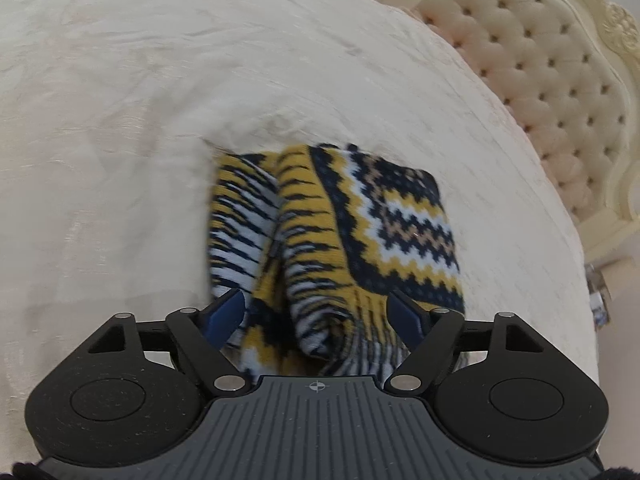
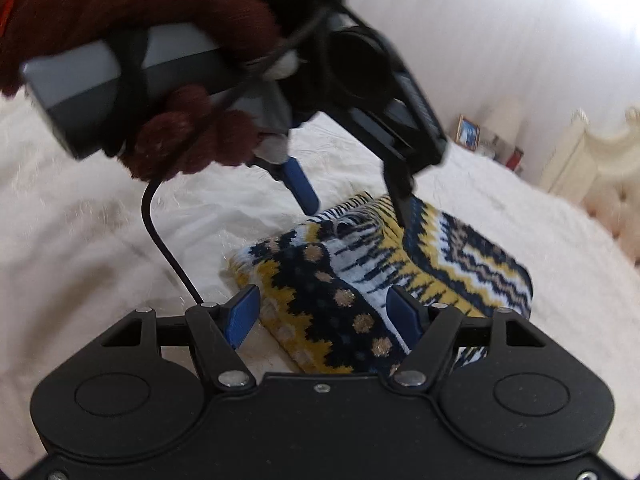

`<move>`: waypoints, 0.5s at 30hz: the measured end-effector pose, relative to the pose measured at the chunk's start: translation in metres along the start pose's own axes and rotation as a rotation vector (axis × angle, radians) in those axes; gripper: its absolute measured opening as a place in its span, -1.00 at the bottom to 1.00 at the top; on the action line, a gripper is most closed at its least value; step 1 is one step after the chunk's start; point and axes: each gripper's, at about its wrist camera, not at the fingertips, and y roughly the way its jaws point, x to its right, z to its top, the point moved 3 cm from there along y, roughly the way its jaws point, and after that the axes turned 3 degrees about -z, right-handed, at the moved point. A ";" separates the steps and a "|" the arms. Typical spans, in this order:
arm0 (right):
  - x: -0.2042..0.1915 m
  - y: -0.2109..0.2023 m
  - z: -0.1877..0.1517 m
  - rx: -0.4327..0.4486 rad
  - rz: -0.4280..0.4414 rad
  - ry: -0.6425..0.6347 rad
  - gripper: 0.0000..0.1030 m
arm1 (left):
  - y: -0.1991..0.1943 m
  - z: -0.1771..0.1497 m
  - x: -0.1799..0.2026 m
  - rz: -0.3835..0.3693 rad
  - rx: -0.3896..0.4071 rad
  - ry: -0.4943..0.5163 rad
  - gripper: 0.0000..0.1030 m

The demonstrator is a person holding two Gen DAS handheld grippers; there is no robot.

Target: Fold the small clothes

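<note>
We hold both tongs wide: left gripper [image 1: 316, 312] and right gripper [image 2: 324, 312] straddle the socks [image 1: 340, 236] on the bed [image 1: 120, 120].

A cream bedspread [image 1: 168, 92] with a faint crinkled texture covered the bed and filled most of both views. Along its edge stood a tufted, buttoned headboard [image 1: 560, 92] in a carved ivory frame [image 1: 616, 28]. A white wall [image 2: 500, 40] rose behind, with a small framed picture [image 2: 469, 131] near its foot. Light was soft and even.
</note>
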 end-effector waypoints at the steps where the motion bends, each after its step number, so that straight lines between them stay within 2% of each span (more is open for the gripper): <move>1: -0.001 0.002 -0.001 -0.011 -0.007 -0.011 0.13 | 0.002 -0.001 0.002 -0.009 -0.007 0.006 0.39; 2: -0.001 0.005 -0.002 -0.017 -0.012 -0.017 0.00 | 0.004 -0.002 0.004 -0.014 -0.014 0.014 0.39; 3: 0.001 0.006 -0.002 -0.016 -0.020 -0.006 -0.45 | 0.007 -0.003 0.006 -0.014 -0.021 0.024 0.39; 4: 0.004 0.005 -0.002 -0.008 -0.026 0.025 -0.70 | 0.008 -0.004 0.006 -0.011 -0.025 0.032 0.39; 8: 0.024 -0.004 -0.002 0.018 -0.028 0.175 -0.70 | 0.014 -0.006 0.006 -0.035 -0.031 0.020 0.39; 11: 0.029 -0.006 -0.003 0.018 0.007 0.227 -0.70 | 0.017 -0.008 0.006 -0.045 -0.020 0.002 0.39; 13: 0.028 -0.006 -0.003 0.013 0.017 0.223 -0.70 | 0.020 -0.010 0.007 -0.043 -0.012 0.010 0.15; 14: 0.027 -0.005 -0.003 0.013 0.020 0.224 -0.70 | 0.020 -0.011 0.007 -0.032 -0.003 0.014 -0.22; 15: 0.026 -0.005 -0.004 0.011 0.024 0.229 -0.70 | 0.020 -0.012 0.007 -0.015 0.006 0.015 -0.32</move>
